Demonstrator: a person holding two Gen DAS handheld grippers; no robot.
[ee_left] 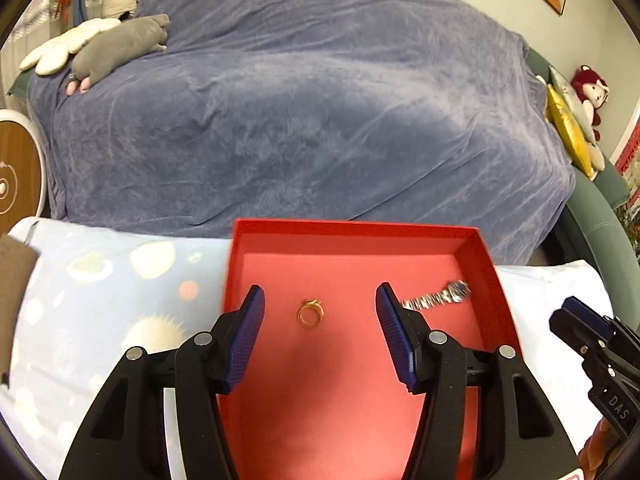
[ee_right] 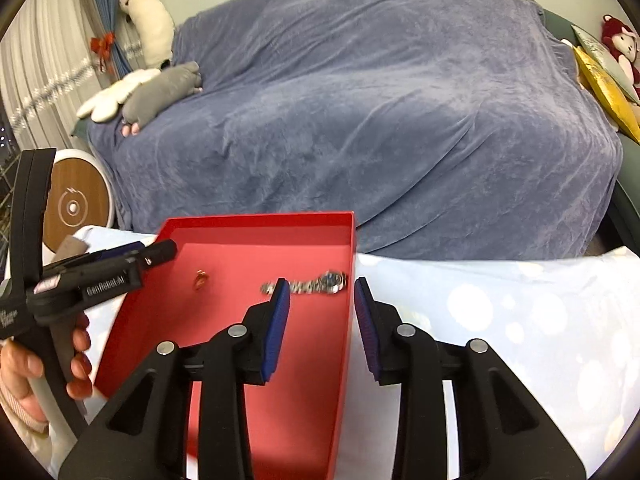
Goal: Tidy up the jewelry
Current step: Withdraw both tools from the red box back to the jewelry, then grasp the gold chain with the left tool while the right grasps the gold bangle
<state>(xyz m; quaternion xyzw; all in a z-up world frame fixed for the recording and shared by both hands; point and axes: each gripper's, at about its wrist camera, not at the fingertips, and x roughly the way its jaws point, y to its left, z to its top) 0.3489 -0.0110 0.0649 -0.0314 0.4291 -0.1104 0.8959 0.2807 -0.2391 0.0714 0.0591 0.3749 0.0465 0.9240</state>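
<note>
Jewelry already lies in the red tray [ee_left: 476,264], so the step in hand looks like the end of a drop-off, both pieces set down and let go. From the left wrist view, the left gripper [ee_left: 320,312] stands well open over the tray floor, holding nothing; the gold ring [ee_left: 310,313] lies flat on the matte red card between its ribbed blue pads [ee_left: 248,336], touching neither. Just past the right pad is the watch [ee_left: 440,298], a shiny linked metal band with a round blue dial, stretched out near the tray's right wall. The right gripper [ee_left: 576,320] shows at the edge, off the tray.

From the right wrist view, the right gripper [ee_right: 320,300] is partly open and empty, its jaws straddling the tray's thin right wall [ee_right: 352,264]; the watch [ee_right: 316,284] lies just beyond the inner pad. The ring [ee_right: 201,279] sits further left, near the left gripper [ee_right: 152,256], which a hand [ee_right: 36,368] holds.

The tray rests on a soft, pale printed pillow [ee_right: 520,320], which may give under pressure. Next would likely be lifting both grippers clear without nudging the light cardboard walls.
</note>
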